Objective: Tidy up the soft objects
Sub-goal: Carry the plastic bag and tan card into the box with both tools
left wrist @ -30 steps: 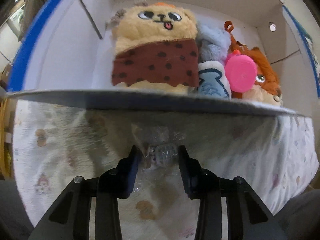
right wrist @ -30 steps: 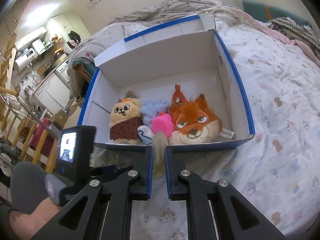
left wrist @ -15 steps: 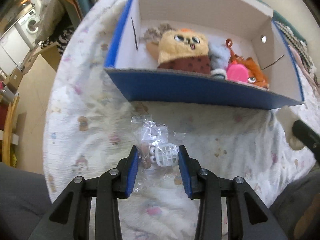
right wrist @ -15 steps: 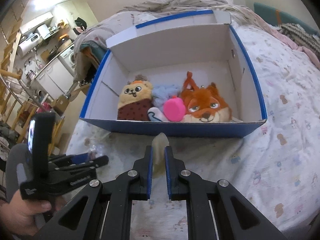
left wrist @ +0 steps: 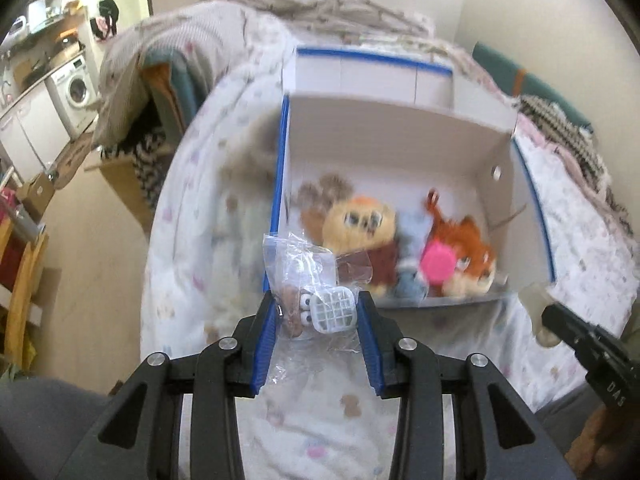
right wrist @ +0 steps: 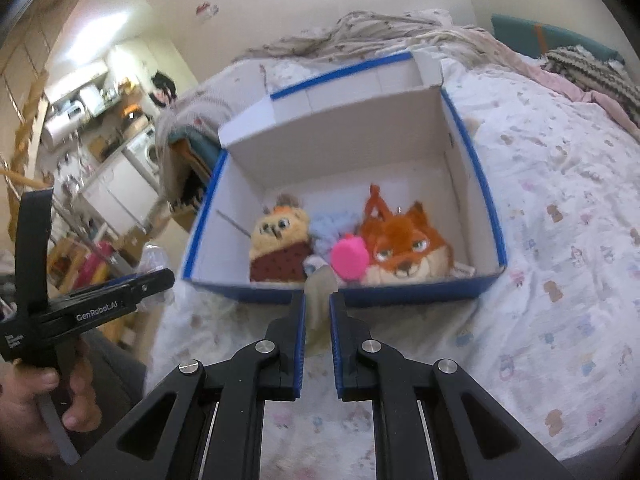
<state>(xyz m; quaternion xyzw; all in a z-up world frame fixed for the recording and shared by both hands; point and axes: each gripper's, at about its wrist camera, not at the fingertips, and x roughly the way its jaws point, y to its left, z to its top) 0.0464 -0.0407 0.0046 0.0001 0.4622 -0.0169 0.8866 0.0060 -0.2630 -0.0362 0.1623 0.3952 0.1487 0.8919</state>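
Note:
An open blue and white box (left wrist: 400, 136) (right wrist: 360, 292) stands on the bed. In it lie a yellow plush in a brown spotted cloth (left wrist: 360, 224) (right wrist: 280, 248), a pale blue plush (right wrist: 332, 228), a pink round piece (left wrist: 438, 266) (right wrist: 350, 258) and an orange fox plush (left wrist: 468, 248) (right wrist: 404, 244). My left gripper (left wrist: 318, 312) is shut on a clear plastic bag with a small toy (left wrist: 320, 304), held above the bed before the box's near left corner. My right gripper (right wrist: 318, 304) is shut on a small cream soft piece (right wrist: 320, 284) (left wrist: 534, 300) before the box's front wall.
The bed sheet (right wrist: 560, 220) has a small cartoon print and spreads to the right. A heap of blankets (right wrist: 380, 28) lies behind the box. The bed edge drops at the left to a floor with a washing machine (left wrist: 76, 88) and wooden furniture (left wrist: 20, 292).
My left gripper has risen with the bag, from low against the box's front wall to above it. My right gripper has also lifted and drawn back a little, still gripping the cream piece.

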